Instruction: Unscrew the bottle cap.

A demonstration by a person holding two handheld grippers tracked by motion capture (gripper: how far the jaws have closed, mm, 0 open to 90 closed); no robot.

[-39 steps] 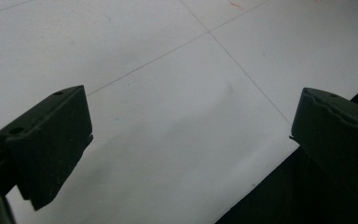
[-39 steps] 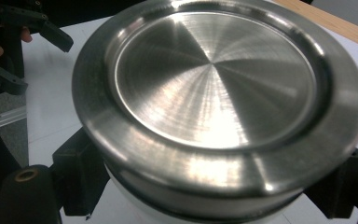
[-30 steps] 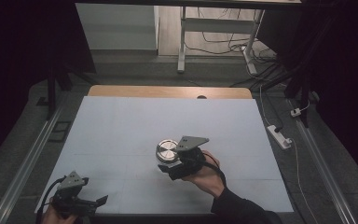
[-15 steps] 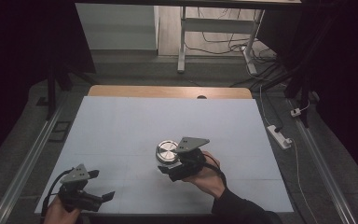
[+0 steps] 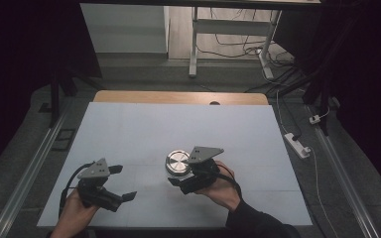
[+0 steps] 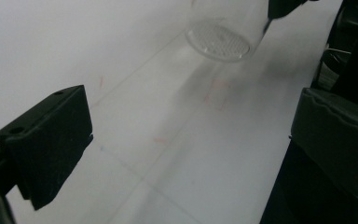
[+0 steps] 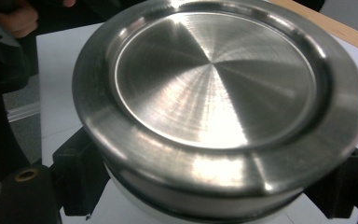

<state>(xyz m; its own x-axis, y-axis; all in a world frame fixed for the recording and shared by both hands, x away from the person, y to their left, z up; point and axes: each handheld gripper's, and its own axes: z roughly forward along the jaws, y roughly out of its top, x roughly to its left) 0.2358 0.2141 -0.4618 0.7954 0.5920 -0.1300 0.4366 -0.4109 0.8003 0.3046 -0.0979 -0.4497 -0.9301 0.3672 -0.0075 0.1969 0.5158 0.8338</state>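
A glass jar with a brushed steel lid (image 5: 178, 161) sits near the middle of the white table (image 5: 178, 124). My right gripper (image 5: 179, 174) reaches it from the near side. In the right gripper view the lid (image 7: 214, 79) looms close, and the black jaws press on both sides of the jar body just below it, so the right gripper (image 7: 214, 191) is shut on the jar. My left gripper (image 5: 124, 182) is at the near left, open and holding nothing. In the left gripper view the left gripper (image 6: 191, 140) points across bare table toward the jar's clear base (image 6: 220, 39).
A wooden strip (image 5: 178, 97) runs along the table's far edge. A white power strip (image 5: 297, 145) with its cable lies on the floor to the right. Metal rails (image 5: 34, 163) flank the table. Stand legs (image 5: 193, 44) and cables are beyond the far end.
My left gripper has moved right and forward from the table's near left corner onto the table, toward the jar. The right gripper and the jar have stayed in place.
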